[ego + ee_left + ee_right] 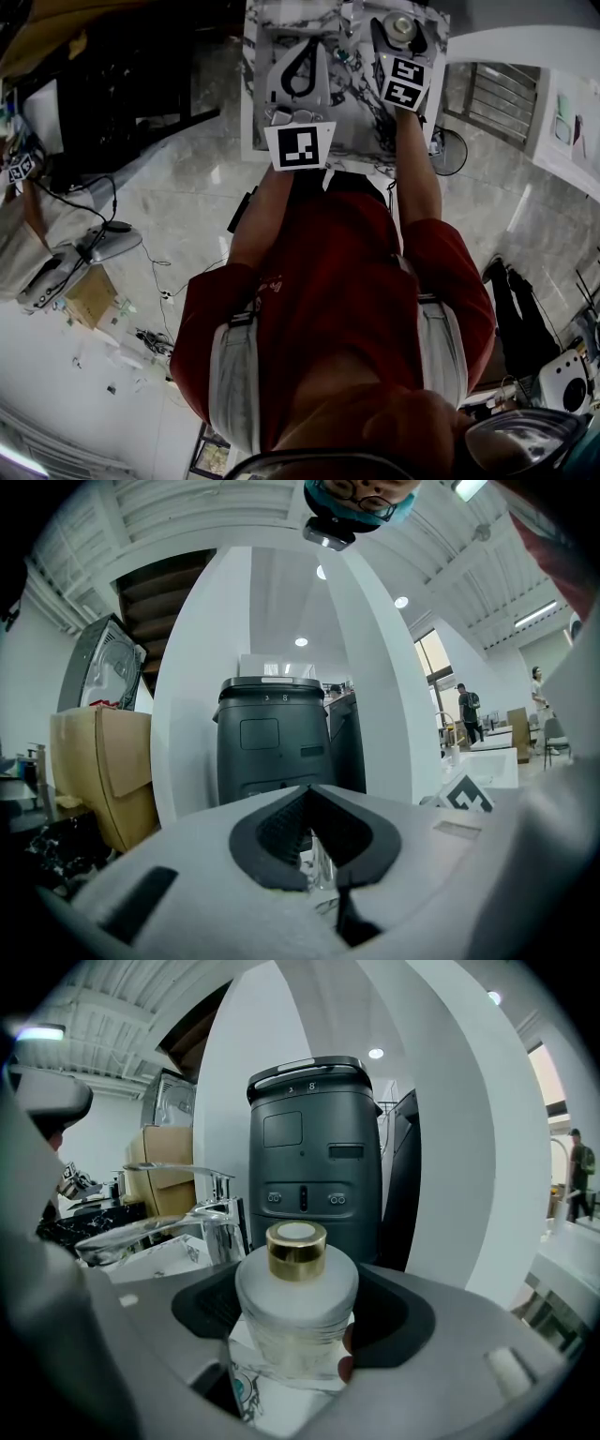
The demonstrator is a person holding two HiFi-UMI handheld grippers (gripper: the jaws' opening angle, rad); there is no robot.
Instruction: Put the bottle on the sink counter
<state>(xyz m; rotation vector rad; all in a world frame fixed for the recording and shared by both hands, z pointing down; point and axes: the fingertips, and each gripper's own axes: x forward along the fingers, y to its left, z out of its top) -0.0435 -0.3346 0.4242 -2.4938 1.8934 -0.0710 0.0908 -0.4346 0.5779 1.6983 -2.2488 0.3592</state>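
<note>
Bin (307, 1157): two small pale digits on the lid edge, read as 3 and 8; the same pair shows fainter in left gripper view. Left gripper (302, 67) and right gripper (401, 30) cubes carry square black-and-white markers, no letters.

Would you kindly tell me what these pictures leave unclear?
1. Whether the bottle in the right gripper touches the sink counter: underside faces away in the right gripper view, too small in the head view.
2. Counter's far side: head view, cut off by the top edge.
3. Glassy thing behind the left gripper jaws: left gripper view, blurred.
</note>
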